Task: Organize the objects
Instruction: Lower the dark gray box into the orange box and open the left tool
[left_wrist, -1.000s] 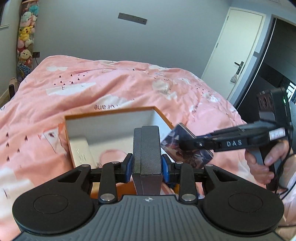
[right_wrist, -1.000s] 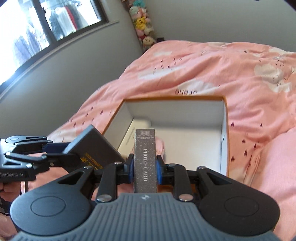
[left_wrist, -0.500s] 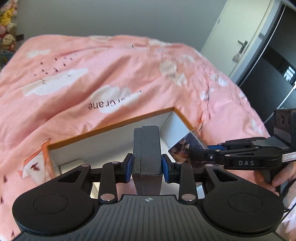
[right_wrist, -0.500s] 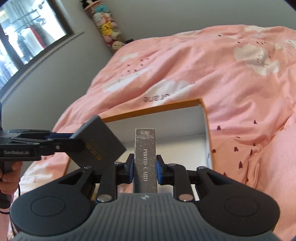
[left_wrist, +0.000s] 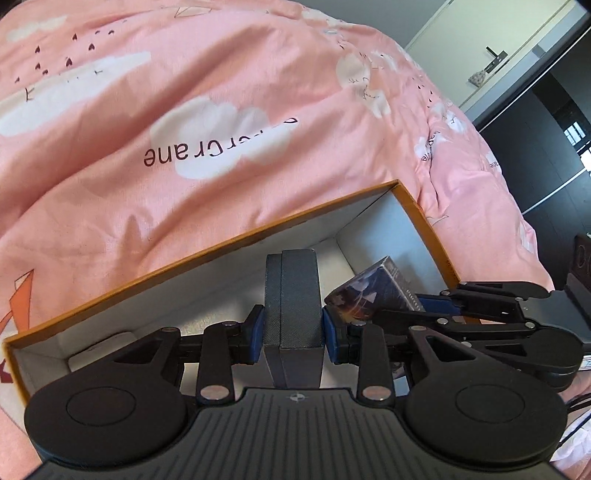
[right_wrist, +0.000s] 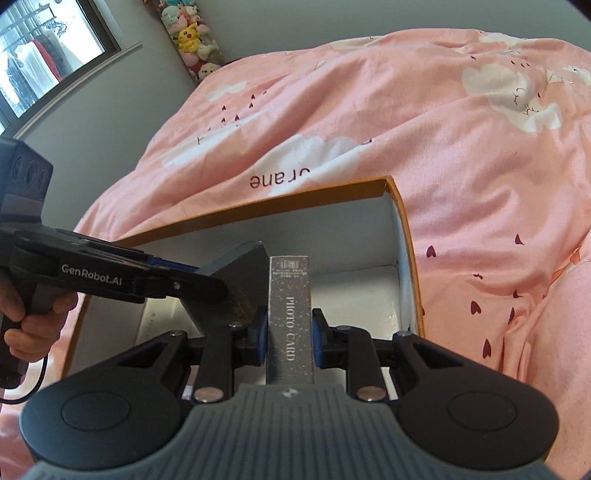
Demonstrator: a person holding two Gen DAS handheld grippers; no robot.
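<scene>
An open orange box with a white inside lies on the pink bed; it also shows in the right wrist view. My left gripper is shut on a dark grey box and holds it over the orange box; it shows in the right wrist view too. My right gripper is shut on a silver "PHOTO CARD" box, also over the orange box, beside the grey one. In the left wrist view that card box shows a picture side.
A white flat item lies in the orange box's left end. The pink duvet surrounds the box. Plush toys hang by the window wall. A door stands at the far right.
Both grippers have moved forward and down with their boxes, closer together, and now sit over the orange box's inside. Both stay shut.
</scene>
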